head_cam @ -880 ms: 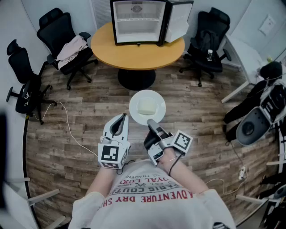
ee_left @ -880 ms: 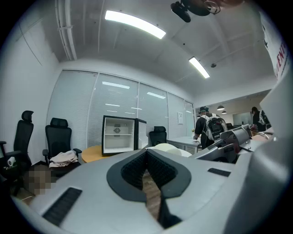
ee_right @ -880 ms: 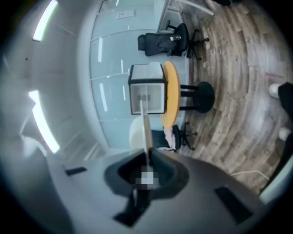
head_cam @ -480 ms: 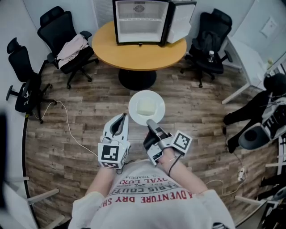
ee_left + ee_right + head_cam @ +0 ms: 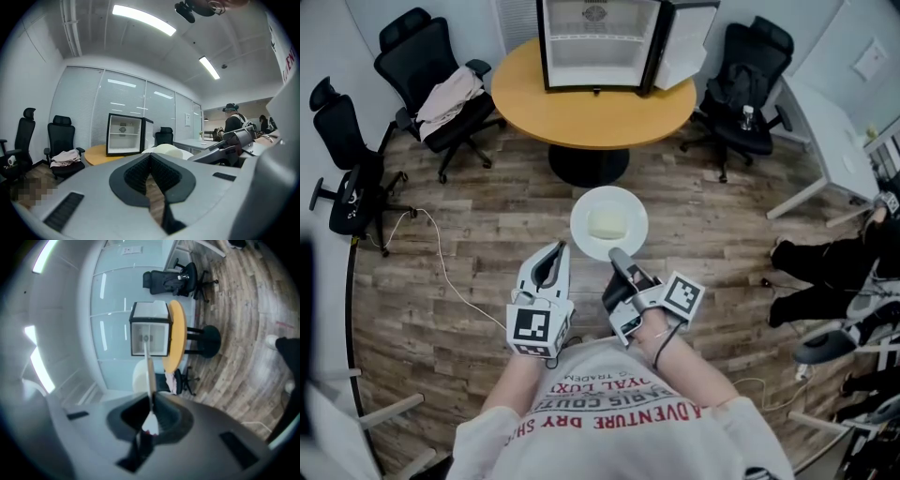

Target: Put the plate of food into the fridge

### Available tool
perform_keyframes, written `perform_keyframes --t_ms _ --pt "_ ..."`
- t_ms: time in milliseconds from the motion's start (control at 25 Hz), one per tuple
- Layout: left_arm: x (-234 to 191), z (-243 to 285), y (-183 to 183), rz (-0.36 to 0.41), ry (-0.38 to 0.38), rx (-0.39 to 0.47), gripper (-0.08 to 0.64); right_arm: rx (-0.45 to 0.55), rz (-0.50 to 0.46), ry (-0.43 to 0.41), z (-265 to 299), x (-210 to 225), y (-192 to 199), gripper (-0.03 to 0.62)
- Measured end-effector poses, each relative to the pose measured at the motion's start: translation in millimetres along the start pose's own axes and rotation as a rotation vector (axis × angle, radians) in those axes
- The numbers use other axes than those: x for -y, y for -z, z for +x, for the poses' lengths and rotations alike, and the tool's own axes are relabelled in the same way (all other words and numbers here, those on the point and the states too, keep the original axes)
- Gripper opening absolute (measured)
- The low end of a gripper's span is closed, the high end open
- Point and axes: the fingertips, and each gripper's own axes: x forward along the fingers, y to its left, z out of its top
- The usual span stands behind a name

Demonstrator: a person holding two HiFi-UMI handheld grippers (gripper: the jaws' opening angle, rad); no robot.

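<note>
The right gripper point(image 5: 620, 256) held the plate point(image 5: 609, 223) by its near rim, jaws narrow and closed on the edge. In the right gripper view the plate point(image 5: 149, 369) showed edge-on as a thin white line running up from between the jaws, with the right gripper point(image 5: 151, 401) pinching its lower end. A pale block of food point(image 5: 607, 223) lay at the middle of the plate. The plate hung in the air above the wood floor point(image 5: 478, 234), in front of the person's chest and well apart from the fridge.

The left gripper point(image 5: 552, 251) was beside the right one, to the left of the plate and not touching it. In its own view the left gripper point(image 5: 150, 159) had its jaws together at the tips, with nothing between them.

The fridge point(image 5: 595, 42) stood on the far side of a round bench point(image 5: 591, 112), its door point(image 5: 680, 42) swung open to the right and its white inside bare to the camera. It showed in the left gripper view too, as the fridge point(image 5: 123, 135) straight ahead beyond the jaws.

Black chairs ringed the bench: one at the left point(image 5: 427, 66) carried a light cloth point(image 5: 450, 94), another stood at the right point(image 5: 748, 70).
</note>
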Motion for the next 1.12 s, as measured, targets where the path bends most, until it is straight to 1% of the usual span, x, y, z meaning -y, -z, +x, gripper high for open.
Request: perform_keyframes --t_ms 120,240,440,640,920,1040,1120 --pt "-17 25 -10 -0.013 -0.013 -0.014 0.026 -0.032 -0.046 0.022 27 -13 -16 0.04" --pt "-27 49 -12 -0.015 -0.039 -0.024 0.026 -0.059 -0.039 0.017 49 -17 -34 0.04" --pt "-37 94 -8 -0.023 -0.086 -0.036 0.026 -0.108 -0.023 0.026 82 -10 -68 0.04" --pt "-50 156 -21 -0.03 -0.138 -0.036 0.026 -0.166 -0.027 0.032 123 -17 -120 0.04" --pt "-69 257 -40 -0.039 -0.188 -0.012 0.026 -0.232 -0.07 0.037 186 -30 -205 0.04" --pt "-71 298 -53 -0.014 -0.189 0.002 0.026 -0.244 -0.086 0.042 209 -33 -236 0.04" --pt "-66 314 -62 0.01 -0.164 0.016 0.028 -0.234 -0.085 0.048 216 -35 -247 0.04"
